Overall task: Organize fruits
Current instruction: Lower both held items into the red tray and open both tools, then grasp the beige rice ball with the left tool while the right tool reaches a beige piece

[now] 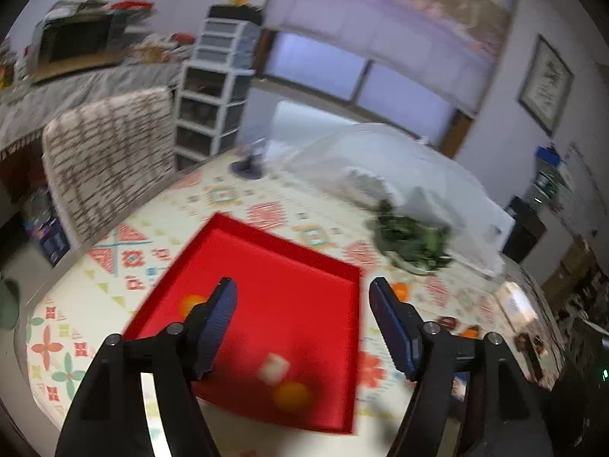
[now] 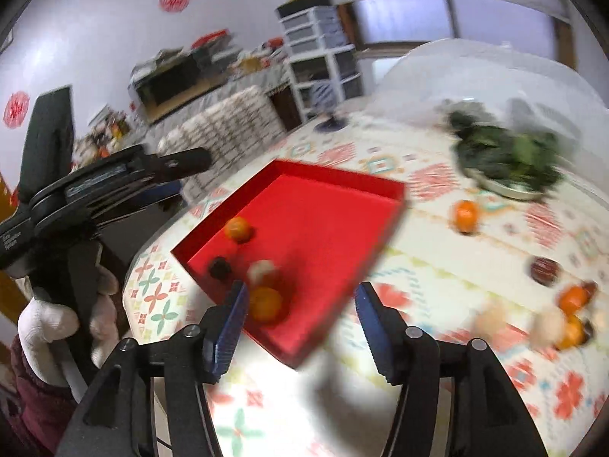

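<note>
A red tray [image 1: 289,266] [image 2: 327,221] lies on the patterned table. In it are two oranges [image 2: 238,228] [image 2: 265,303], a dark fruit [image 2: 220,266] and a pale fruit [image 2: 260,269]. The left wrist view shows an orange [image 1: 292,396] and the pale fruit [image 1: 273,368] near the tray's front edge. My left gripper [image 1: 302,301] is open and empty above the tray. My right gripper [image 2: 300,304] is open and empty over the tray's near corner. Loose on the table are an orange [image 2: 466,216], a dark fruit [image 2: 545,269] and a cluster of oranges and pale fruits [image 2: 563,320].
A plate of leafy greens [image 2: 510,156] [image 1: 413,240] sits beyond the tray, beside a white mesh food cover [image 1: 384,160]. A covered chair [image 1: 110,160] stands at the table's left edge. The left gripper's body [image 2: 76,198] shows at left in the right wrist view.
</note>
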`<action>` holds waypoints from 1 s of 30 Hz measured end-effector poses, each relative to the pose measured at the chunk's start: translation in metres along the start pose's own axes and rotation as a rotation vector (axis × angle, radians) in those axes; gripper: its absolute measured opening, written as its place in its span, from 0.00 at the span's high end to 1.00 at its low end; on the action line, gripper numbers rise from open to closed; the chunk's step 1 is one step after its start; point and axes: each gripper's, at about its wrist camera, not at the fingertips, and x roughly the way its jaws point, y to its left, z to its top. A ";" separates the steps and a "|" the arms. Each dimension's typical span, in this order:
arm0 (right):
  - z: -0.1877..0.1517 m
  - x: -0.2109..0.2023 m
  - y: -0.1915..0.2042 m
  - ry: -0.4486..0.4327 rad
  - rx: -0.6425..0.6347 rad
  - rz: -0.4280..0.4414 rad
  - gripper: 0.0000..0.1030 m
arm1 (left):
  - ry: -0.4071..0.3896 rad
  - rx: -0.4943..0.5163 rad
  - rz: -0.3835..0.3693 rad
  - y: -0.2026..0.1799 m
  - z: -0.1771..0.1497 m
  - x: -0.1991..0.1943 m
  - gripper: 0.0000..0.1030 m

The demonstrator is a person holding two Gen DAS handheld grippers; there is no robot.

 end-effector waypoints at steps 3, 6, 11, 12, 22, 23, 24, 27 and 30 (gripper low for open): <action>-0.010 -0.043 -0.039 -0.072 0.022 -0.103 0.25 | -0.022 0.050 -0.056 -0.034 -0.008 -0.014 0.22; -0.025 -0.082 -0.090 -0.112 0.071 -0.238 0.19 | -0.013 0.086 -0.105 -0.062 -0.020 -0.013 0.20; -0.055 -0.119 -0.173 -0.072 0.247 -0.338 0.19 | 0.092 0.124 -0.153 -0.103 -0.047 0.023 0.20; -0.059 -0.121 -0.182 -0.064 0.266 -0.342 0.19 | 0.123 0.126 -0.163 -0.110 -0.053 0.034 0.20; -0.069 -0.085 -0.213 -0.006 0.285 -0.311 0.23 | 0.293 0.294 -0.150 -0.158 -0.109 0.098 0.20; -0.066 -0.080 -0.215 -0.002 0.283 -0.309 0.24 | 0.299 0.304 -0.147 -0.159 -0.110 0.101 0.20; -0.063 -0.076 -0.218 -0.002 0.282 -0.308 0.25 | 0.307 0.315 -0.147 -0.159 -0.113 0.106 0.20; -0.054 -0.066 -0.228 -0.004 0.288 -0.306 0.27 | 0.319 0.332 -0.156 -0.160 -0.118 0.117 0.20; -0.046 -0.057 -0.238 0.002 0.297 -0.302 0.30 | 0.328 0.364 -0.166 -0.164 -0.121 0.127 0.20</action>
